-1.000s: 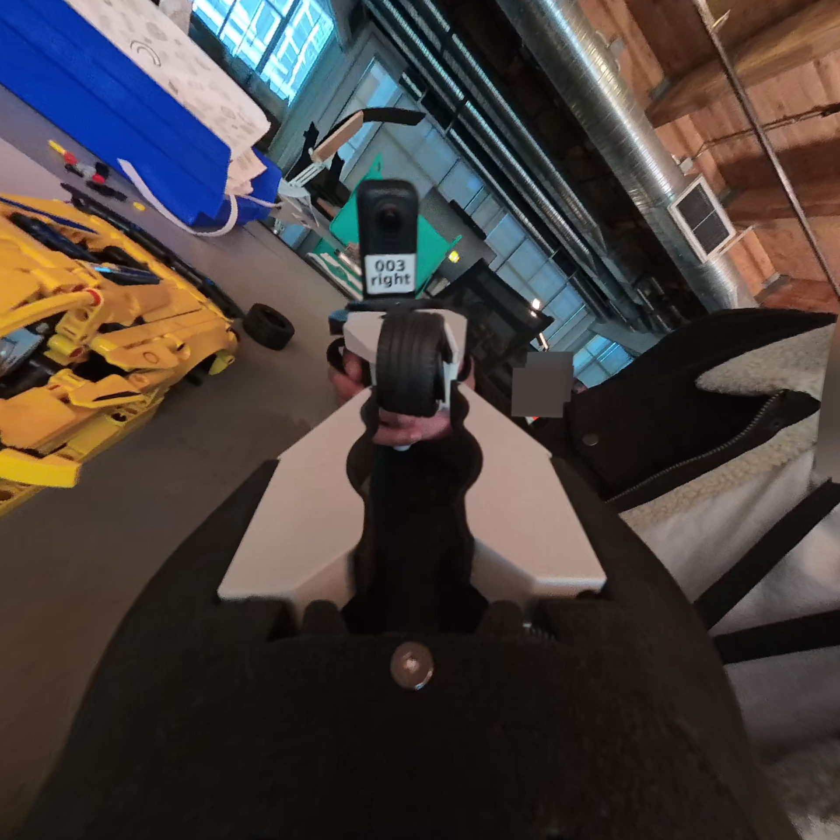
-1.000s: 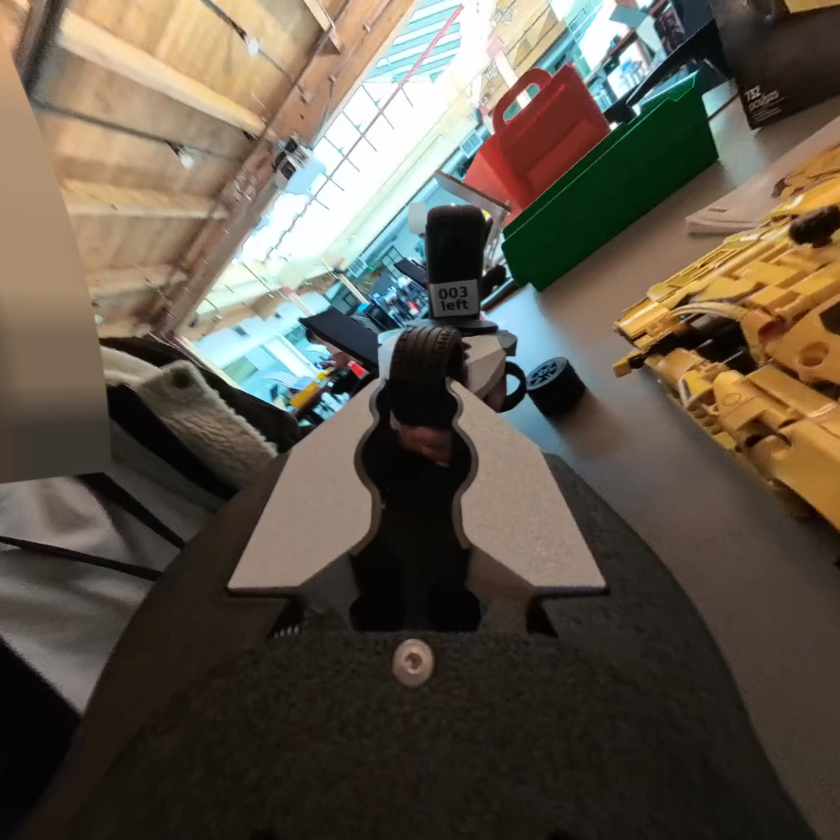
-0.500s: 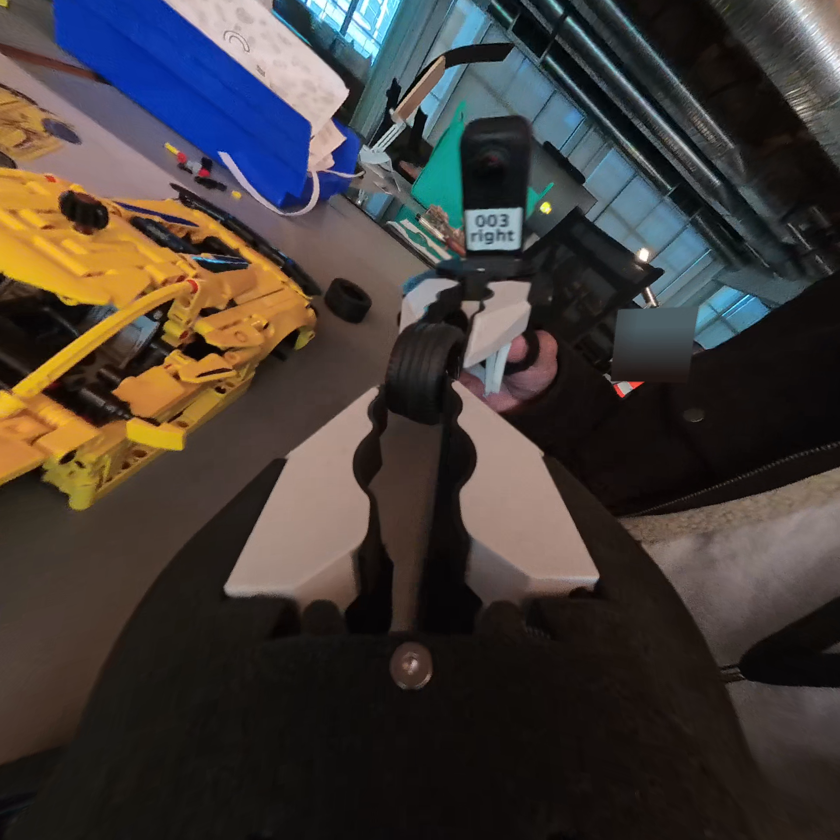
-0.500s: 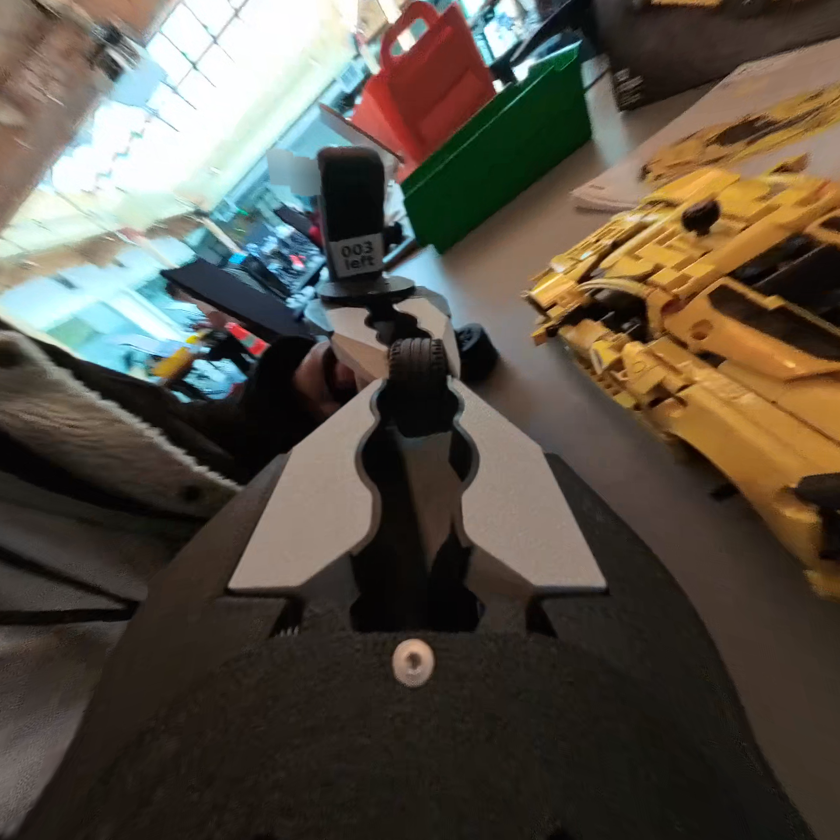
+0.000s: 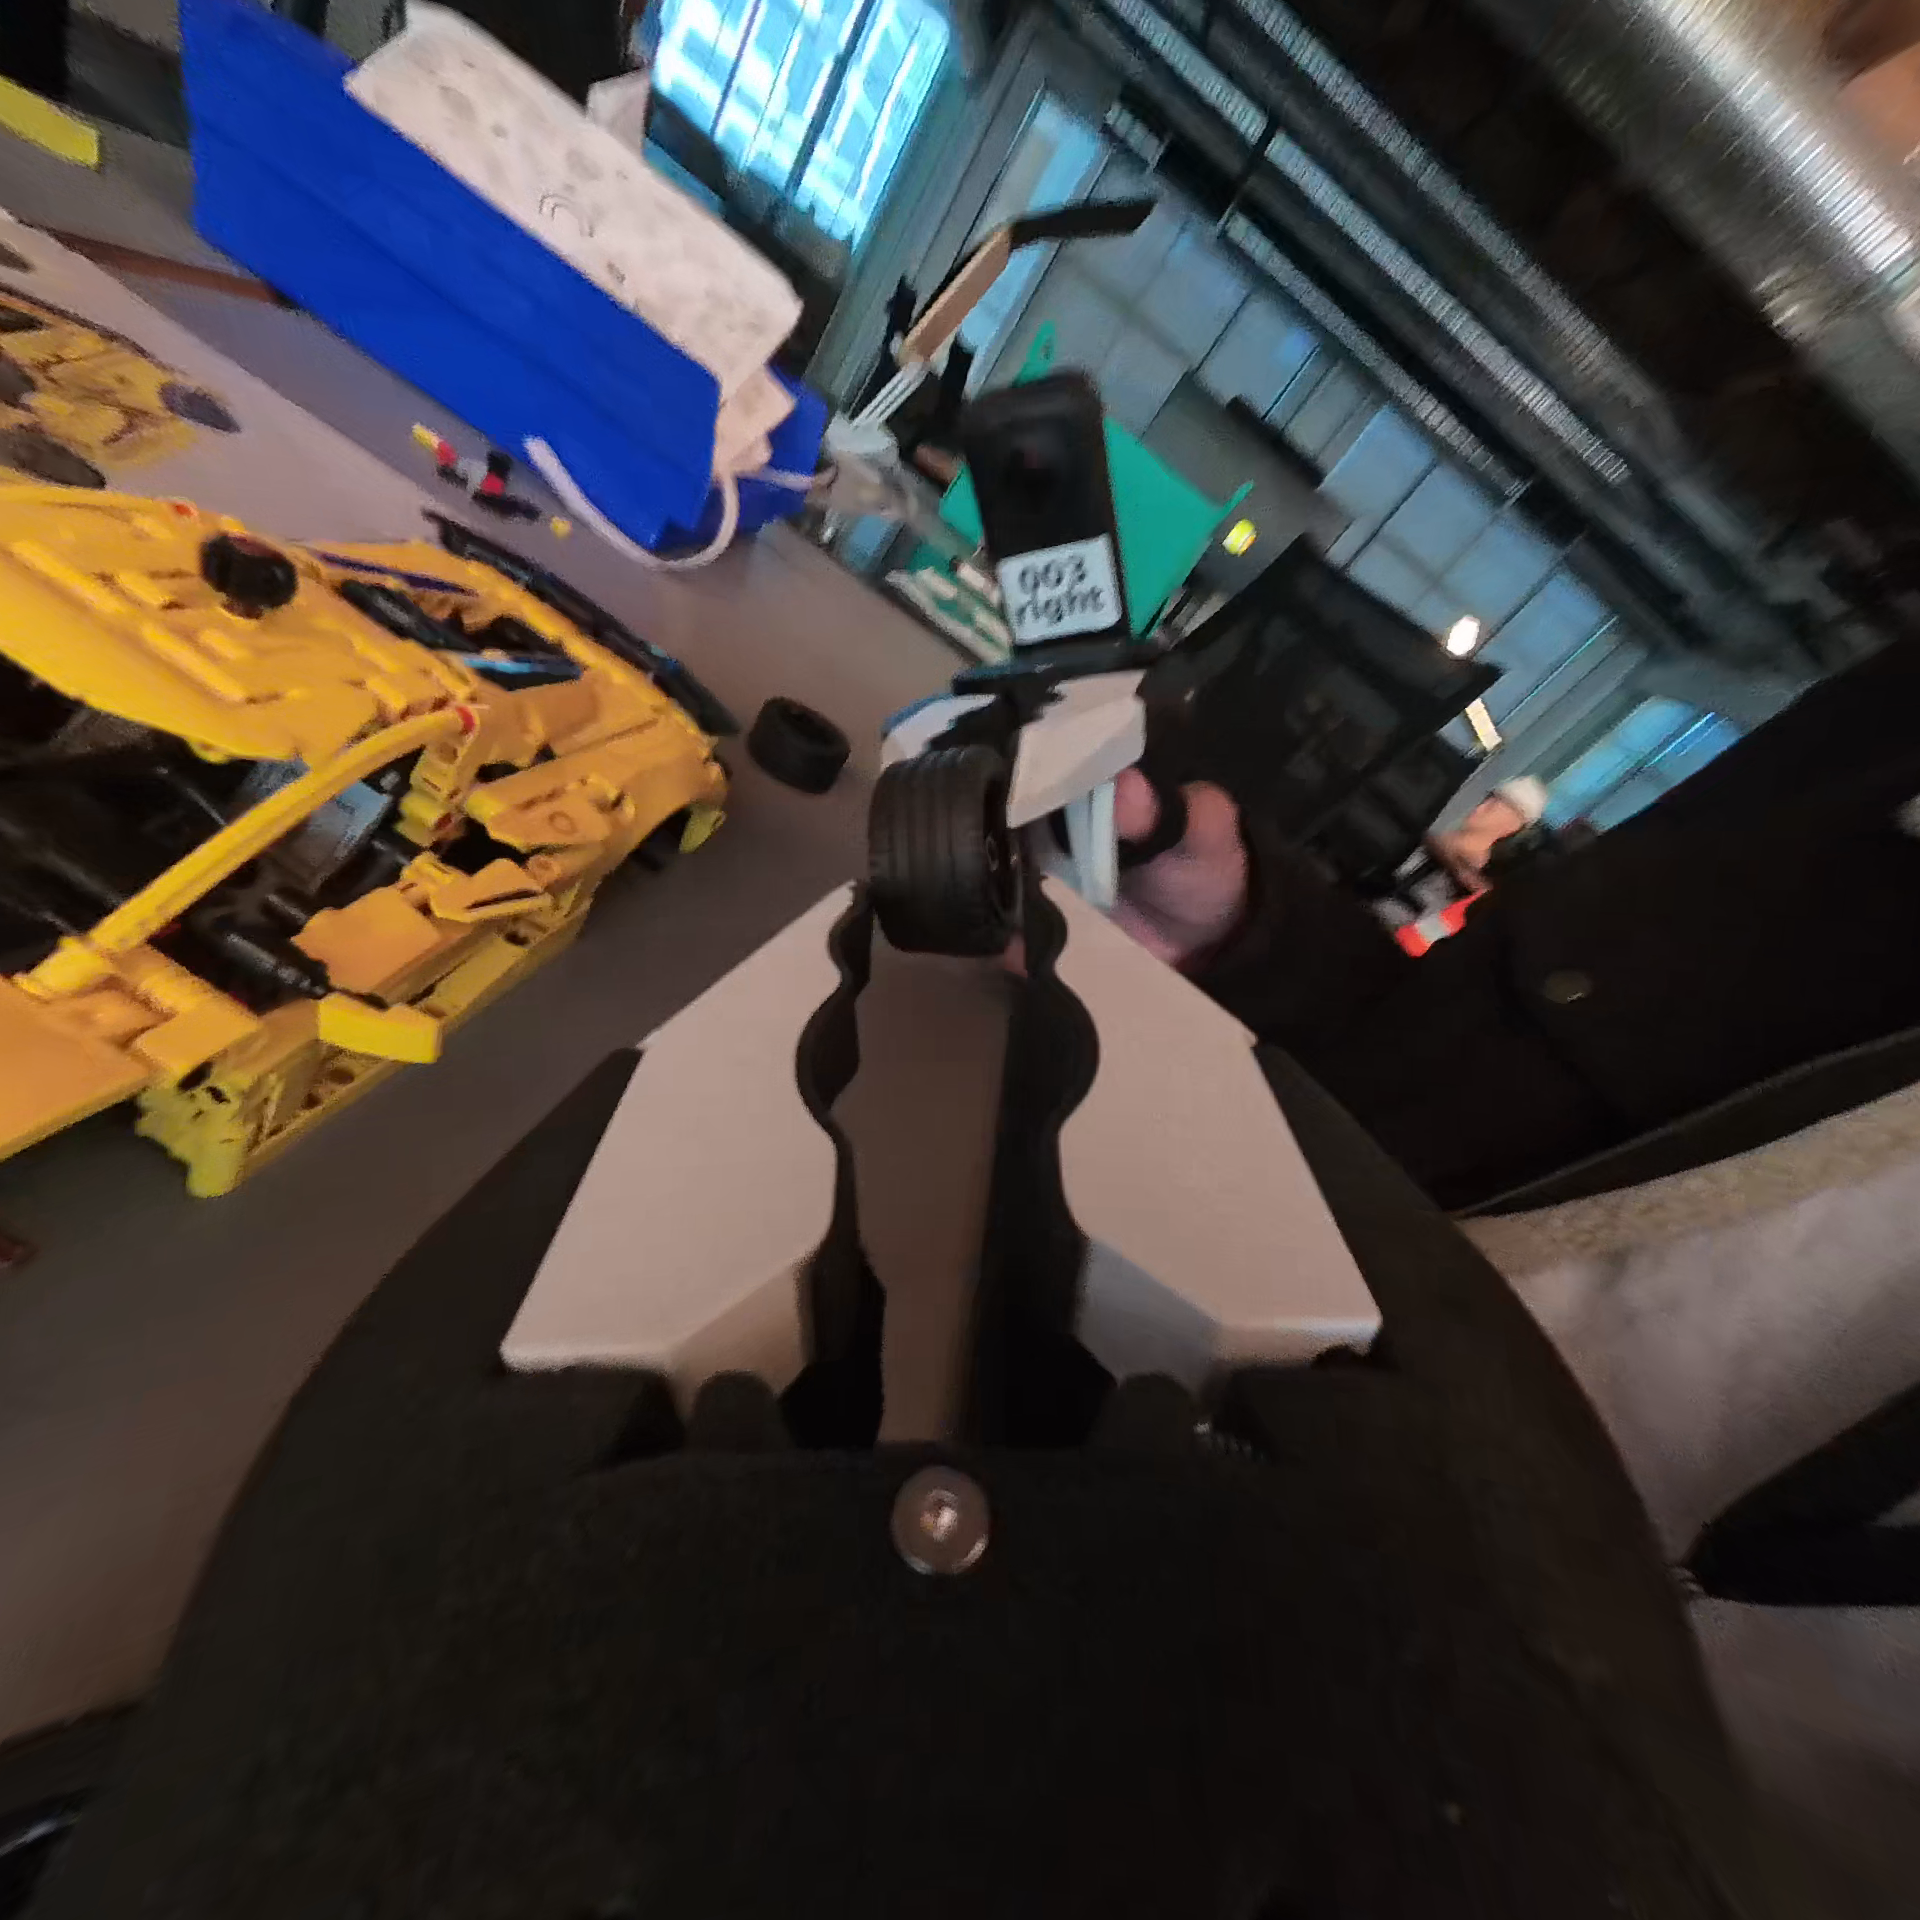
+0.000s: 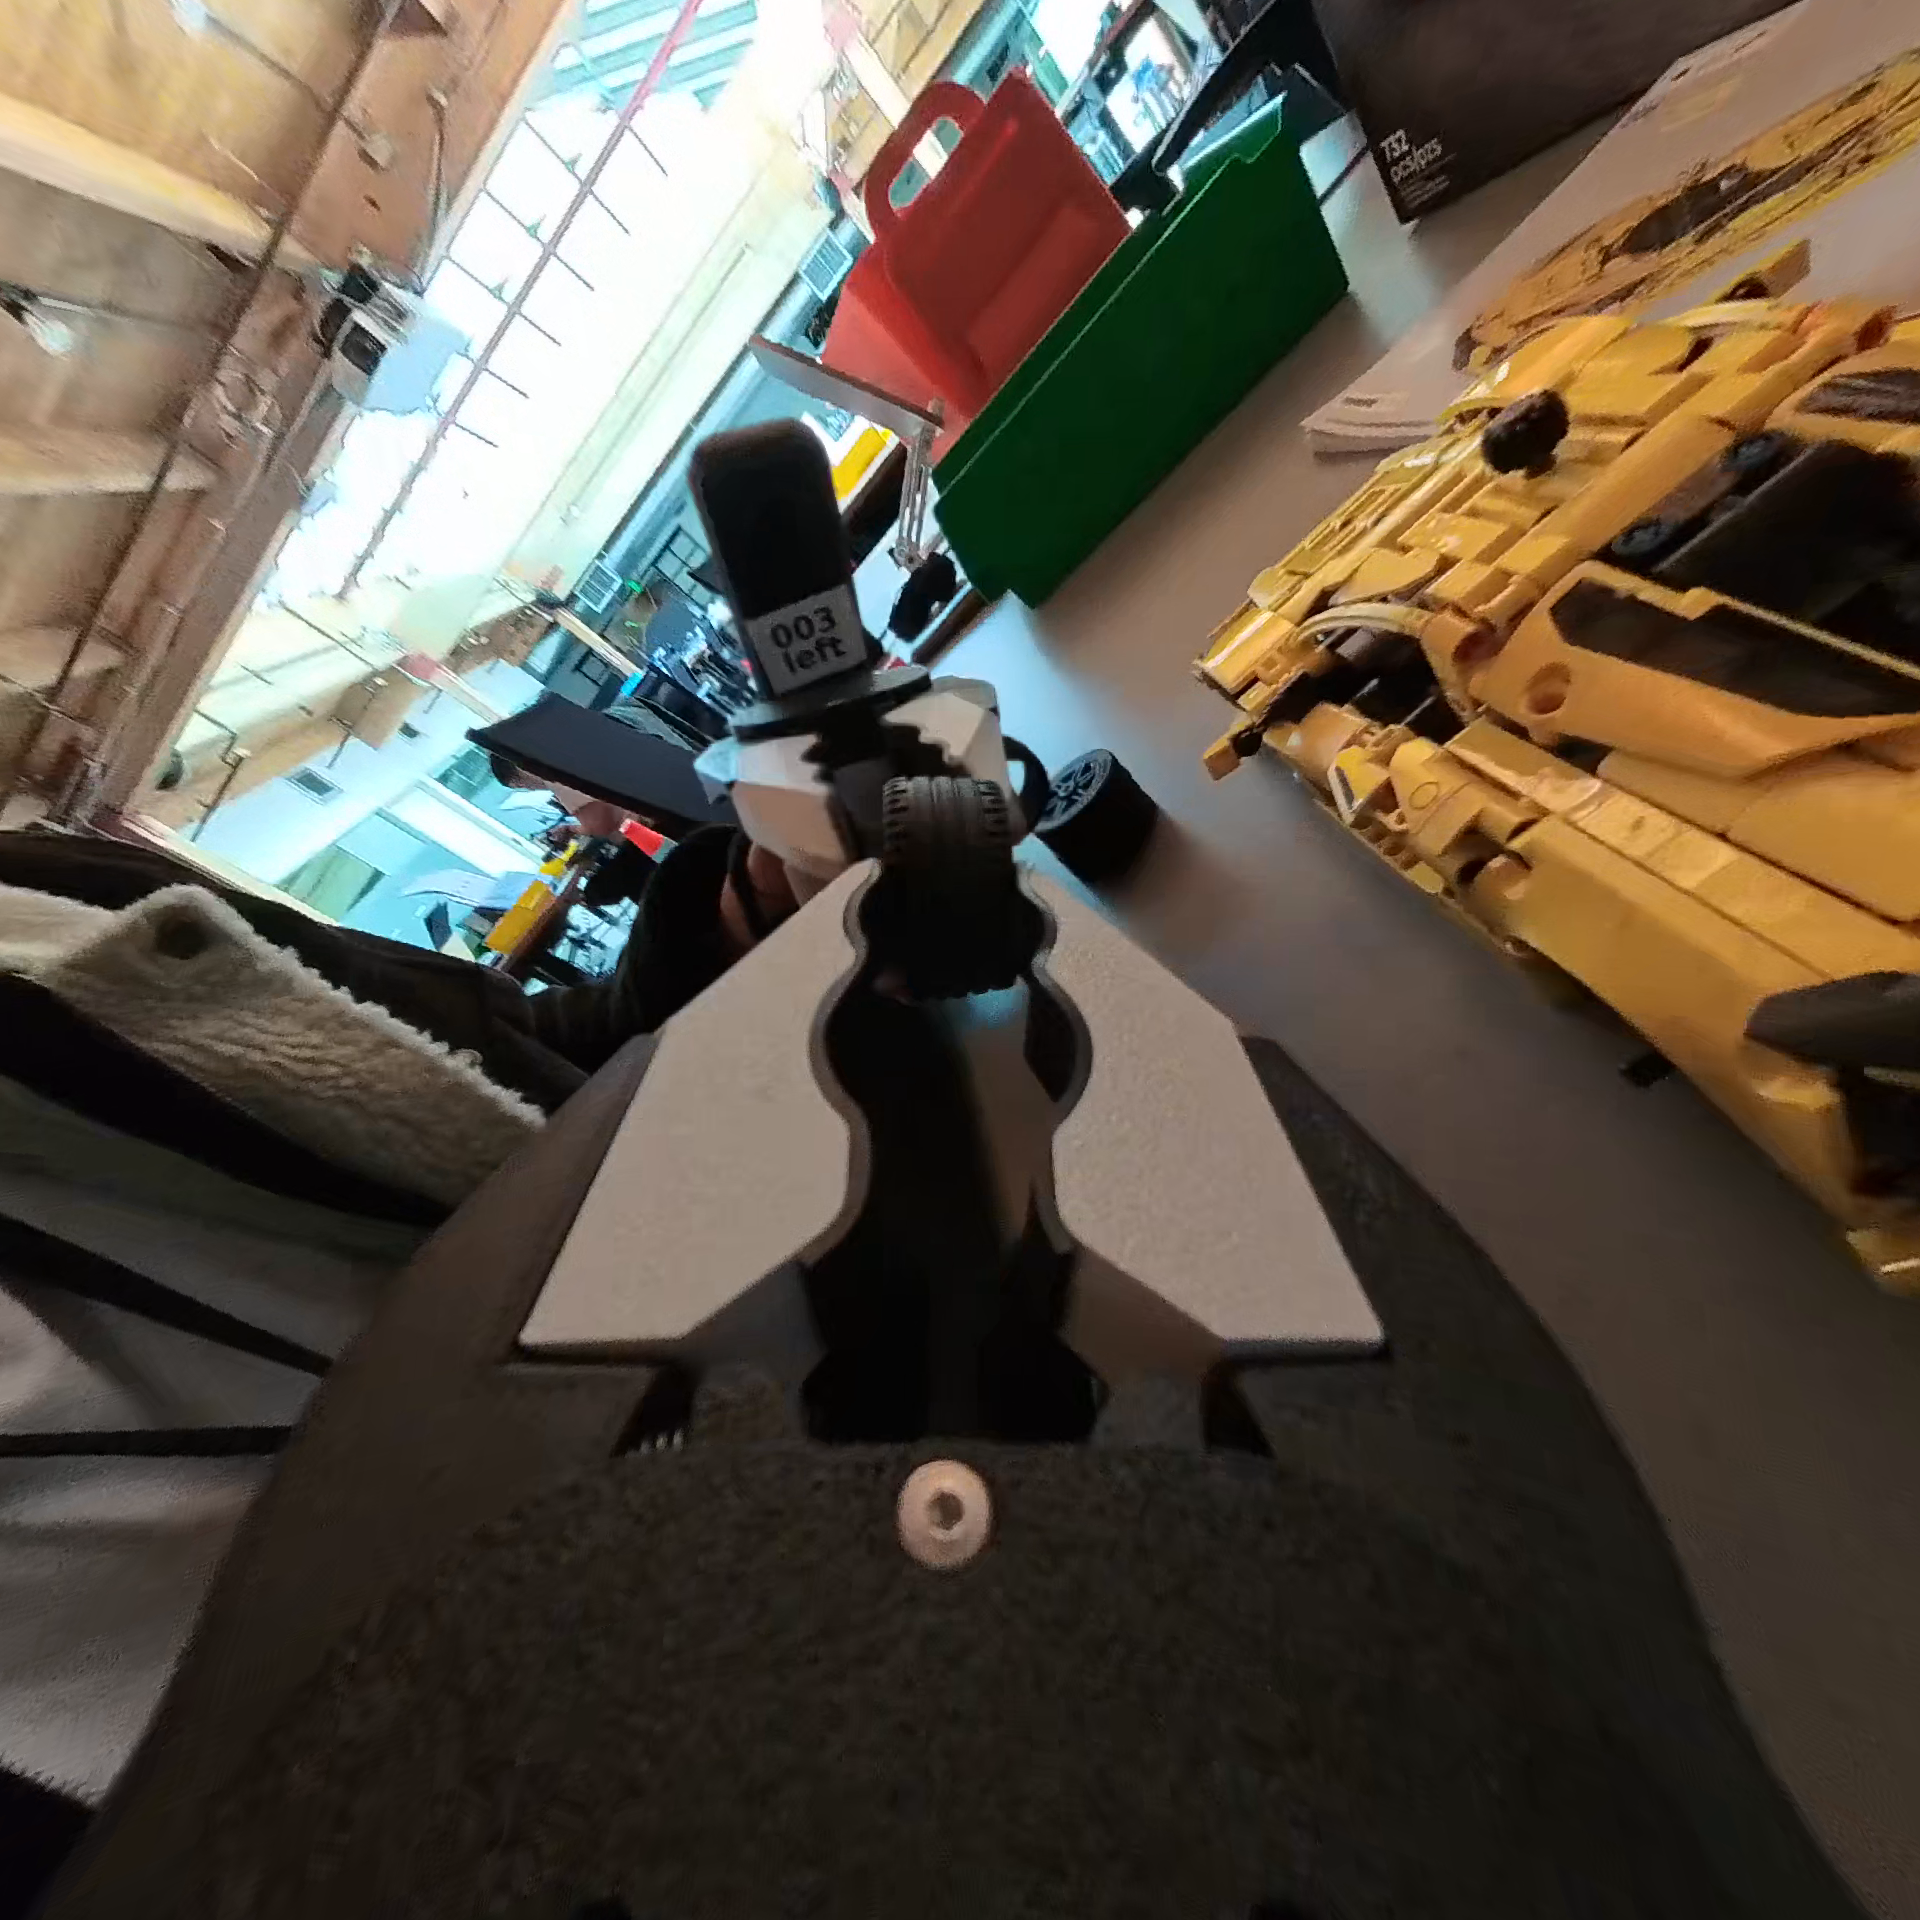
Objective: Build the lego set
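A black Lego wheel (image 5: 940, 847) is held in the air between my two grippers, which face each other tip to tip. My left gripper (image 5: 943, 920) is shut on it from the near side. In the right wrist view the same wheel (image 6: 948, 862) sits between the tips of my right gripper (image 6: 951, 904), which also looks shut on it. The right gripper (image 5: 1023, 753) shows behind the wheel, and the left gripper (image 6: 862, 774) likewise. The yellow Lego car (image 5: 312, 748) lies on the grey table; it also shows in the right wrist view (image 6: 1610, 727).
A second black wheel (image 5: 798, 730) (image 6: 1101, 816) lies on the table near the car's end. A blue box (image 5: 468, 312) and small loose pieces (image 5: 478, 478) are at the back. A green bin (image 6: 1143, 343), a red bag (image 6: 977, 239) and a booklet (image 6: 1558, 249) stand beyond the car. A person's jacket (image 5: 1662, 987) is close. Only a small space, under 4 cm, lies between the two pairs of fingers.
Both grippers kept the wheel between them and tilted down toward the table. More of the car and table shows now, and each gripper sits a little off to the side of the other.
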The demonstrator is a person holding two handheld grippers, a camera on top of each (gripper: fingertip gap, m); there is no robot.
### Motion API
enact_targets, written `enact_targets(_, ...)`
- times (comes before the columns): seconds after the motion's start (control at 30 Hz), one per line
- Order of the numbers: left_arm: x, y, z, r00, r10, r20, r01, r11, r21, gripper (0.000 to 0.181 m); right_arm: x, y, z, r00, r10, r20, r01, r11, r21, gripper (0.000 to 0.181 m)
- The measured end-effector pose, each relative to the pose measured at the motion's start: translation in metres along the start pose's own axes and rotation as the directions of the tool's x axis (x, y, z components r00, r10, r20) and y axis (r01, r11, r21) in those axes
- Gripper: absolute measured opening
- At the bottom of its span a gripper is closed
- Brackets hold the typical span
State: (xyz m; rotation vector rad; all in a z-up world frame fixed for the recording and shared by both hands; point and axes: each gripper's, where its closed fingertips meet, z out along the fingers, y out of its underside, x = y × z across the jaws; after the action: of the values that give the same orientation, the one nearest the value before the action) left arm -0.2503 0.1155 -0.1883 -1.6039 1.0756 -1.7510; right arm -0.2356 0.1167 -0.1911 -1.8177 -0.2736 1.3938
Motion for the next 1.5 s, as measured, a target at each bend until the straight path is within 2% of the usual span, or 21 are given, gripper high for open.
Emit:
enact_targets(0.07, -0.002, -0.007, -0.006, 1.0, -0.015, -0.004, 0.015, 0.999, 0.042, 0.031, -0.001, -0.003, -0.003, 1.0, 0.012, 0.01, -0.012, 1.0, 0.019, 0.022)
enact_targets(0.3, 0.007, 0.001, 0.004, 0.999, 0.025, -0.045, -0.026, 1.0, -0.006, 0.033, -0.008, -0.001, 0.001, 0.998, 0.016, 0.058, -0.017, 1.0, 0.012, 0.022)
enact_targets(0.4, 0.007, 0.003, 0.005, 0.999, 0.014, -0.045, -0.015, 1.0, -0.022, 0.026, -0.011, 0.001, 0.005, 0.999, -0.036, 0.039, 0.036, 0.999, 0.0, 0.022)
enact_targets(0.5, 0.002, 0.005, 0.004, 1.0, 0.025, -0.011, -0.025, 0.999, -0.037, 0.024, -0.007, 0.004, 0.007, 0.999, -0.016, 0.031, 0.016, 1.0, -0.011, 0.023)
enact_targets(0.57, -0.007, 0.012, 0.005, 0.998, 0.042, 0.052, -0.038, 0.996, -0.079, 0.023, 0.005, 0.008, 0.008, 0.997, -0.05, -0.061, 0.047, 0.998, -0.047, 0.022)
enact_targets(0.67, -0.02, 0.024, 0.006, 0.988, 0.066, 0.143, -0.041, 0.985, -0.169, 0.021, 0.021, 0.015, 0.009, 0.947, -0.203, -0.25, 0.176, 0.976, -0.129, 0.02)
enact_targets(0.77, -0.027, 0.03, 0.006, 0.972, 0.115, 0.206, -0.067, 0.972, -0.226, 0.021, 0.028, 0.018, 0.009, 0.841, -0.384, -0.381, 0.318, 0.921, -0.226, 0.02)
enact_targets(0.83, -0.031, 0.033, 0.006, 0.956, 0.162, 0.245, -0.096, 0.961, -0.261, 0.021, 0.031, 0.018, 0.01, 0.773, -0.475, -0.422, 0.387, 0.878, -0.28, 0.02)
enact_targets(0.9, -0.029, 0.03, 0.006, 0.963, 0.142, 0.231, -0.088, 0.969, -0.232, 0.021, 0.029, 0.014, 0.01, 0.796, -0.458, -0.397, 0.391, 0.888, -0.24, 0.022)
enact_targets(0.97, -0.022, 0.023, 0.005, 0.979, 0.101, 0.177, -0.069, 0.982, -0.177, 0.021, 0.021, 0.009, 0.01, 0.883, -0.378, -0.279, 0.352, 0.925, -0.141, 0.023)
enact_targets(1.03, -0.028, 0.02, 0.001, 0.978, 0.063, 0.199, -0.033, 0.988, -0.15, 0.022, 0.019, 0.004, 0.004, 0.934, -0.302, -0.192, 0.292, 0.953, -0.079, 0.031)
enact_targets(1.07, -0.028, 0.016, -0.001, 0.98, 0.043, 0.196, -0.019, 0.992, -0.122, 0.022, 0.016, 0.002, 0.0, 0.942, -0.296, -0.159, 0.291, 0.955, -0.057, 0.029)
enact_targets(1.13, -0.029, 0.01, -0.005, 0.984, -0.017, 0.176, 0.029, 0.997, -0.069, 0.022, 0.025, 0.002, -0.006, 0.918, -0.339, -0.204, 0.327, 0.941, -0.088, 0.027)
enact_targets(1.27, -0.025, 0.008, -0.004, 0.989, -0.019, 0.149, 0.028, 0.998, -0.057, 0.022, 0.016, 0.008, 0.009, 0.958, -0.258, -0.121, 0.252, 0.966, -0.06, 0.042)
enact_targets(1.33, -0.021, 0.009, -0.001, 0.992, -0.002, 0.13, 0.011, 0.998, -0.068, 0.022, 0.013, 0.008, 0.011, 0.969, -0.228, -0.093, 0.224, 0.973, -0.054, 0.038)
enact_targets(1.4, -0.014, 0.009, 0.002, 0.995, 0.01, 0.099, -0.003, 0.998, -0.07, 0.023, 0.011, 0.007, 0.009, 0.963, -0.253, -0.097, 0.249, 0.967, -0.05, 0.024)
enact_targets(1.5, -0.011, 0.012, 0.004, 0.997, 0.005, 0.078, 0.001, 0.997, -0.08, 0.023, 0.01, 0.01, 0.006, 0.96, -0.259, -0.104, 0.251, 0.964, -0.088, 0.022)
